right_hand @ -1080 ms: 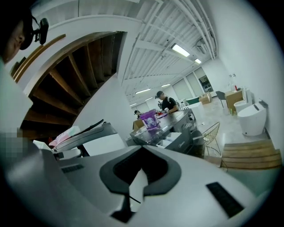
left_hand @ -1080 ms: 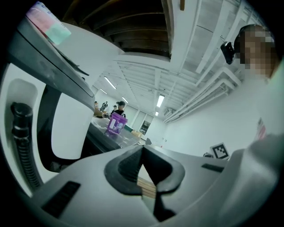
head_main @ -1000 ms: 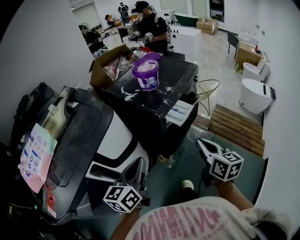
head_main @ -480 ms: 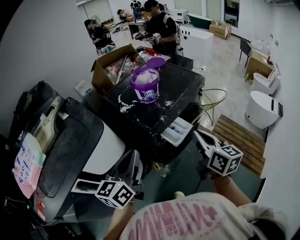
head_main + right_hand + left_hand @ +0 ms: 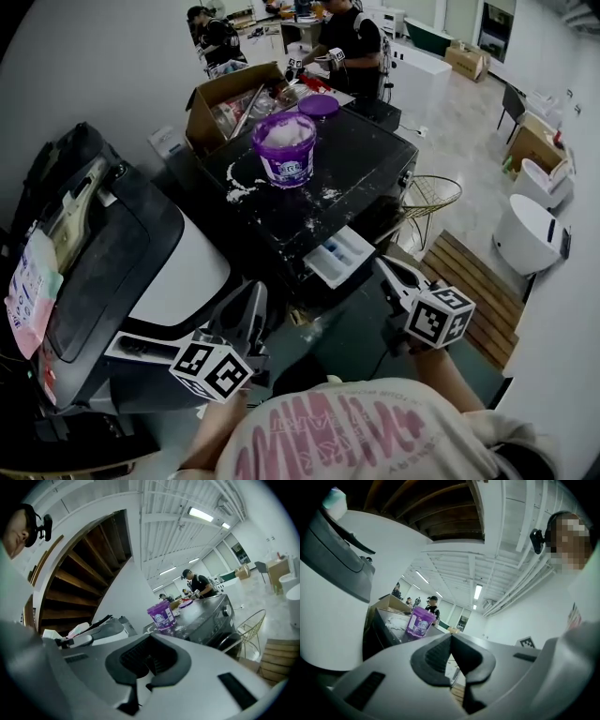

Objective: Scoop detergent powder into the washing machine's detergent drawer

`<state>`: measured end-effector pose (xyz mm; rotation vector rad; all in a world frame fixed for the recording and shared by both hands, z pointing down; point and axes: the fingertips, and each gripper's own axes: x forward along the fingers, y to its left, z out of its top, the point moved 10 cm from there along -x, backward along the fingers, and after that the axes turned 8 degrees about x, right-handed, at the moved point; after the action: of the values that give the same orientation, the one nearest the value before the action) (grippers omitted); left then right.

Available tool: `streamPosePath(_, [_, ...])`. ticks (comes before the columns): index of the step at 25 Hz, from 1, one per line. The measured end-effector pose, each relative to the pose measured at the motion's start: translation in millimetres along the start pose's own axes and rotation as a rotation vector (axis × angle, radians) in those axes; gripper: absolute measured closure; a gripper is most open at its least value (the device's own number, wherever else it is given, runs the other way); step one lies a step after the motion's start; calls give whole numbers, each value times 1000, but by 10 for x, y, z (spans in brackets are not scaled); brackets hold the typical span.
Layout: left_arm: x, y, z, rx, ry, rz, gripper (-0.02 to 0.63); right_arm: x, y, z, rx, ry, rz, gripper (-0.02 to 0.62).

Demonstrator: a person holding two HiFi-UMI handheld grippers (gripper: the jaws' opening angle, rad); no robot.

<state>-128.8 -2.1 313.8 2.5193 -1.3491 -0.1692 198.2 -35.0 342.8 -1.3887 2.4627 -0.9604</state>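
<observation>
Nearest you, your left gripper (image 5: 251, 317) and right gripper (image 5: 384, 269) are both closed and empty; just beyond, the detergent drawer (image 5: 339, 255) stands open, and farther back, atop the washing machine (image 5: 367, 171), the light purple tub (image 5: 286, 150) probably slides, so steady its rim.

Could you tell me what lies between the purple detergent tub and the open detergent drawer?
In the head view, only the washing machine's dark top, dusted with spilled white powder, separates tub from drawer.
</observation>
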Motion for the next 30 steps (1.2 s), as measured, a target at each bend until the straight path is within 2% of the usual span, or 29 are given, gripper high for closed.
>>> streamPosePath(6, [154,49,-8,-19,22,25,606,3,-193,-23,13,27,-35,600])
streamPosePath(17, [687,337,214,2,32,3,606,464,-288,301,13,38,8,555])
streamPosePath(24, [985,631,510,23,8,-36,606,997,-183,646,7,-13,58,540])
streamPosePath(28, [1126,844,680,-6,-20,-65,606,1297,-106,815,15,-45,87,538])
streamPosePath(30, [1191,945,717,6,-9,-86,606,1441,-74,870,30,-64,87,538])
